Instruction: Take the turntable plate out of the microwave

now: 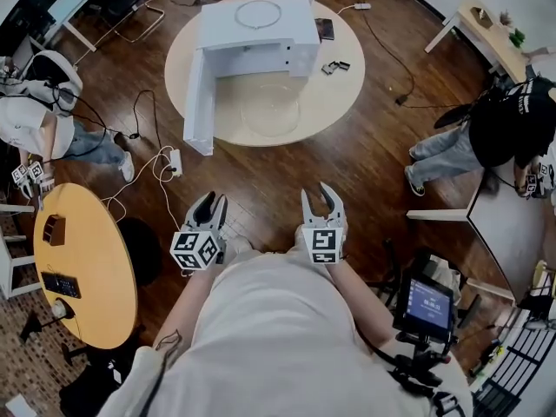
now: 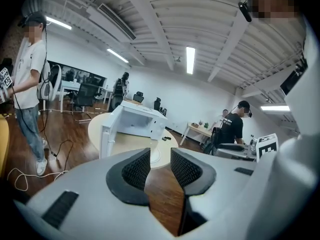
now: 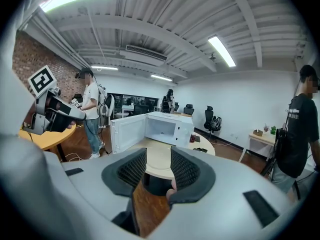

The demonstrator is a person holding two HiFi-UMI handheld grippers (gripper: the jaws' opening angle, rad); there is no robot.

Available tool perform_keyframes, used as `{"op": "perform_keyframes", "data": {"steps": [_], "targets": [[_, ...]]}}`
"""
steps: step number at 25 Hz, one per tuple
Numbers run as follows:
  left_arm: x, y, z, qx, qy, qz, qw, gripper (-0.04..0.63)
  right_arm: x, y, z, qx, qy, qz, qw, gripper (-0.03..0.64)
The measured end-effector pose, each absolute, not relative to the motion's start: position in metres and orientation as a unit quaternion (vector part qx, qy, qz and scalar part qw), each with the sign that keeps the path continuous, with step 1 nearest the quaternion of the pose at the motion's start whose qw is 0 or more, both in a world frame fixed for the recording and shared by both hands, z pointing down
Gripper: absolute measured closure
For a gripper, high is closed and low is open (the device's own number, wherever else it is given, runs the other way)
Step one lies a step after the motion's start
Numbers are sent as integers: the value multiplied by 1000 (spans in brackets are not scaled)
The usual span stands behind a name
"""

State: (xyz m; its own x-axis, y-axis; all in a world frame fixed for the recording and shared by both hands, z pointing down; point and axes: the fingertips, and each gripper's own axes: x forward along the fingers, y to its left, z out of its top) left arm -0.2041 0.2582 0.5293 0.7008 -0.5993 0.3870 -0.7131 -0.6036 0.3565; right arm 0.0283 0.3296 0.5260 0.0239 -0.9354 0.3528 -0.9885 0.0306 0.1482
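White box-shaped microwave point(image 1: 256, 33) sits on a round beige table point(image 1: 330, 102), well ahead of both grippers. Its door point(image 1: 197, 102) is swung fully open on the left-gripper side. In the right gripper view the cavity point(image 3: 161, 126) looks bare, with no plate inside. A thin white ring point(image 1: 258, 13) lies on the microwave's top. The clear round glass turntable plate point(image 1: 270, 107) lies flat on the table just in front of the cavity, nearer the grippers than the microwave body and well apart from both. Left gripper point(image 1: 213, 202) hangs over the dark wood floor point(image 1: 261, 172), jaws apart and nothing between the ribbed pads point(image 2: 137, 169). Right gripper point(image 1: 320, 196) is just beside it, jaws also parted and empty, touching nothing.
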Motion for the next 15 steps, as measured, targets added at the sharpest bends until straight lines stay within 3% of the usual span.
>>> {"op": "perform_keyframes", "data": {"steps": [15], "targets": [[-178, 252, 530, 895, -355, 128, 239, 462, 54, 326, 528, 705, -683, 80, 173, 457]]}}
